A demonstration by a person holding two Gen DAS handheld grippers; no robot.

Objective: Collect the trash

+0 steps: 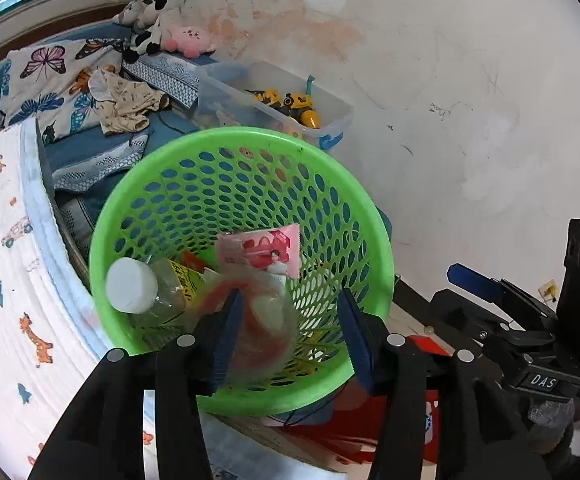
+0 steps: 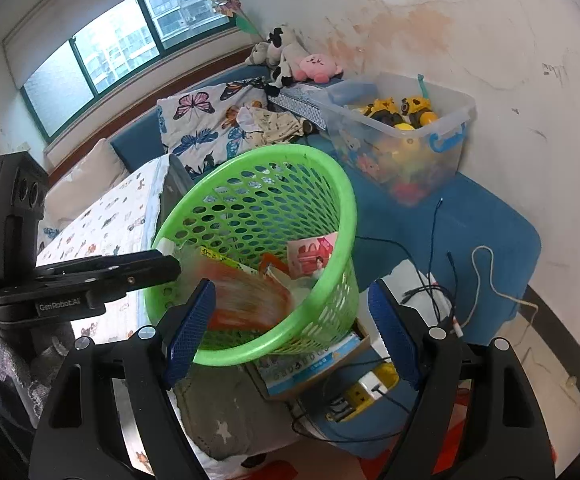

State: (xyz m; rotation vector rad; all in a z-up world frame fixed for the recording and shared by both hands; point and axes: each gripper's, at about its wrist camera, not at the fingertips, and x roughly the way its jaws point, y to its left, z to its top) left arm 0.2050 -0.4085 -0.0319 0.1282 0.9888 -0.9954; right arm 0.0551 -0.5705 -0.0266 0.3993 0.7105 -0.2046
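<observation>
A green perforated trash basket (image 1: pixel 250 140) stands beside the bed; it also shows in the right wrist view (image 2: pixel 341 208). Inside lie a clear bottle with a white cap (image 1: pixel 132 285), a pink snack wrapper (image 1: pixel 268 252) and yellow packaging. My left gripper (image 1: pixel 290 328) hovers over the basket, open; a blurred clear bottle with a red label (image 1: pixel 264 328) is between its blue pads, falling into the basket, and shows as a streak in the right wrist view (image 2: pixel 246 296). My right gripper (image 2: pixel 293 332) is open and empty at the basket's near rim.
A bed with a cartoon-print cover (image 1: pixel 6 280) lies to the left. A clear bin of toys (image 2: pixel 405 132) sits on a blue bench (image 2: pixel 489 232) by the wall. Cables, a power strip (image 2: pixel 365 392) and a box lie below the basket.
</observation>
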